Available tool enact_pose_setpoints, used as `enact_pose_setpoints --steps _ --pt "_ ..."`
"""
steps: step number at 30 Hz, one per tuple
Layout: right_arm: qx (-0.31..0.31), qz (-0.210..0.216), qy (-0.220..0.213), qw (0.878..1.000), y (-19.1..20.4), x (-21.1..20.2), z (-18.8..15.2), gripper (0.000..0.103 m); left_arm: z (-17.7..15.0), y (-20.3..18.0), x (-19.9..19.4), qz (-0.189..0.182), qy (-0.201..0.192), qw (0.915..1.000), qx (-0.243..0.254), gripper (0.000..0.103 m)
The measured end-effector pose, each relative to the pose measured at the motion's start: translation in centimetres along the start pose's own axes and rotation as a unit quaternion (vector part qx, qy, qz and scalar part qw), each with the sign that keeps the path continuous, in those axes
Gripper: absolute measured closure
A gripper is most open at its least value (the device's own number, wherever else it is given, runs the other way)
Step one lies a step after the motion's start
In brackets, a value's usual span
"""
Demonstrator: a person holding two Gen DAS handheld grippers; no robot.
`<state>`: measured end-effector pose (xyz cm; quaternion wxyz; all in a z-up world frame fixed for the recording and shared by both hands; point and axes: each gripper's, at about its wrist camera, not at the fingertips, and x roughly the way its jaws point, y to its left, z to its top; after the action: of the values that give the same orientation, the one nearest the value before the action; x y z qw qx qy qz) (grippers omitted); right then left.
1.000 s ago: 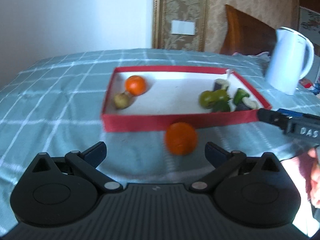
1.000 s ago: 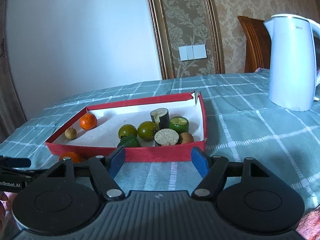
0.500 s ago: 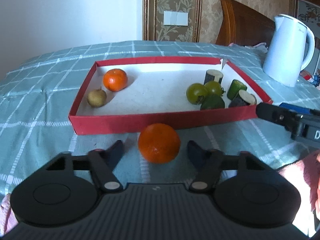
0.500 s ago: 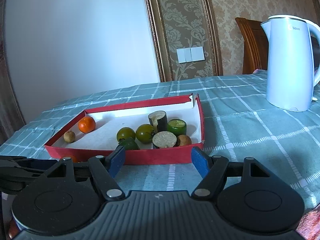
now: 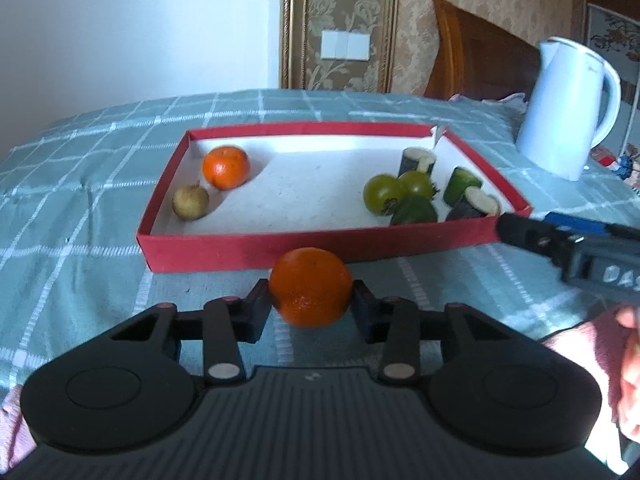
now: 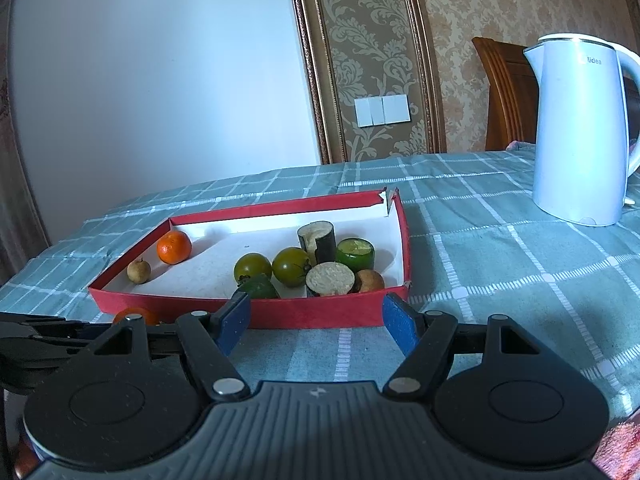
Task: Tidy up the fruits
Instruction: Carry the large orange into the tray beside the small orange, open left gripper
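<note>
My left gripper [image 5: 310,304] is shut on an orange mandarin [image 5: 310,286] just in front of the red tray's near wall [image 5: 248,250]. The mandarin also shows in the right wrist view [image 6: 134,315], behind the left gripper. In the tray lie a second mandarin [image 5: 225,167] and a small brown fruit [image 5: 190,202] at the left, and green tomatoes [image 5: 384,194], a green fruit [image 5: 414,211] and cut vegetable pieces [image 5: 474,204] at the right. My right gripper [image 6: 316,322] is open and empty, in front of the tray's near right corner [image 6: 396,304].
A white electric kettle [image 6: 580,132] stands on the checked teal cloth [image 6: 500,264] to the right of the tray. A wooden chair [image 5: 476,60] and a patterned wall are behind the table. The right gripper's body [image 5: 572,248] reaches in at the right of the left wrist view.
My left gripper has moved up to the loose mandarin and closed its fingers on it. The right gripper has stayed open and drifted slightly.
</note>
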<state>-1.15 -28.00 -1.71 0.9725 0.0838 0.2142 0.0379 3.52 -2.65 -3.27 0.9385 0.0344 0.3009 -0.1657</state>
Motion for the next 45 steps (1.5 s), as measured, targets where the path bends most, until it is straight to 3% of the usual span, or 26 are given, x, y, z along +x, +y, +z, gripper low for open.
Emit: enact_pose_setpoints --steps 8,19,33,45 --pt "-0.008 0.0 0.005 1.0 0.2 0.2 -0.1 0.031 3.2 0.7 -1.0 0.006 -0.037 0.9993 0.001 0.064" --pt "-0.014 0.001 0.015 1.0 0.4 0.6 -0.2 0.031 6.5 2.4 3.9 0.038 -0.031 0.9988 0.003 0.064" --pt "-0.024 0.003 0.025 0.999 0.8 1.0 -0.4 0.031 6.0 4.3 8.4 0.049 0.012 0.9984 -0.027 0.064" --pt "-0.022 0.003 0.032 0.999 0.7 1.2 -0.4 0.031 5.8 4.1 8.5 0.057 0.006 0.9981 -0.022 0.063"
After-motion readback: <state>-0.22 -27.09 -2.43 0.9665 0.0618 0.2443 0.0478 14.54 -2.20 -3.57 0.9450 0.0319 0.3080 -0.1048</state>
